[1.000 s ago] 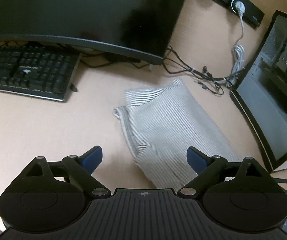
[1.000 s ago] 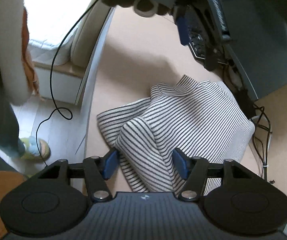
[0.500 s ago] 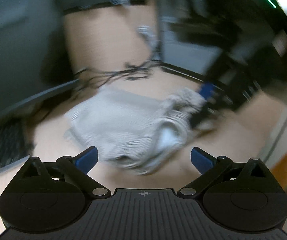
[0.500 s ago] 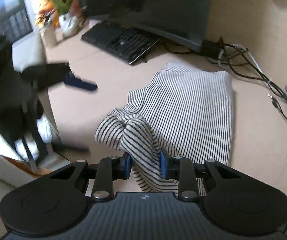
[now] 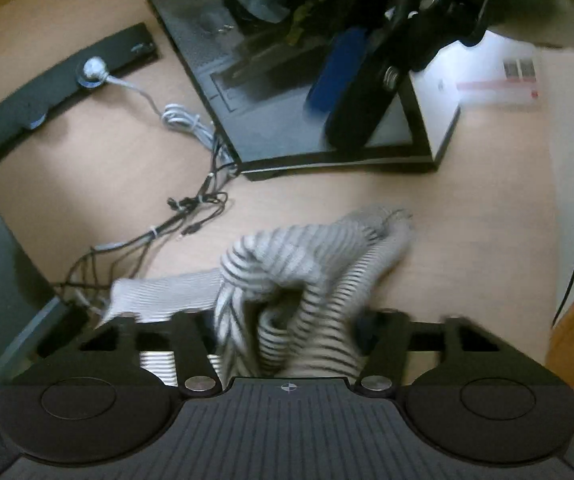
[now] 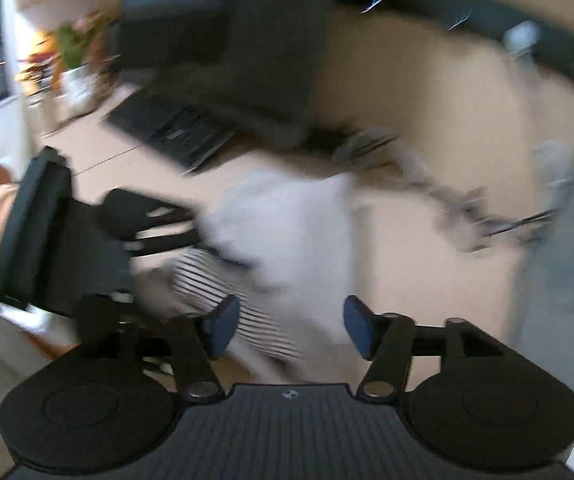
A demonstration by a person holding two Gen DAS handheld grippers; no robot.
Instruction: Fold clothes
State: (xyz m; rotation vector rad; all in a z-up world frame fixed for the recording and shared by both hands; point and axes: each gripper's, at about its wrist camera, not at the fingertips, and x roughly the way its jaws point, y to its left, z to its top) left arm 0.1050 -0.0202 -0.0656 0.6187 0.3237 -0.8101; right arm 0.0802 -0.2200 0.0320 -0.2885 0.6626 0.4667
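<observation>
Left wrist view: the striped garment (image 5: 295, 276) lies bunched on the wooden desk (image 5: 467, 220) at 6 o'clock, a flat panel of it trailing toward 9 o'clock beside the tangle of cables (image 5: 191, 216). The left gripper (image 5: 287, 340) has cloth heaped between its fingers; the pads are buried in the folds, so we cannot tell whether the jaws are closed on the fabric or merely standing around it. At 1 o'clock the other gripper hangs over the computer case (image 5: 287, 120), and the power strip (image 5: 55, 92) lies at 10 o'clock. Right wrist view: the frame is heavily blurred. The right gripper (image 6: 289, 330) stands well open with nothing between its blue pads (image 6: 221, 330); the garment (image 6: 283, 240) shows just beyond them, its stripes legible only at 7 o'clock. The left gripper (image 6: 87, 236) appears at 9 o'clock, the keyboard (image 6: 167, 132) at 11 o'clock. In our judgement the bunched portion wants spreading before any crease is set: we would take a single layer at an edge, draw it taut and low over the desk, and keep the cloth clear of the cables.
</observation>
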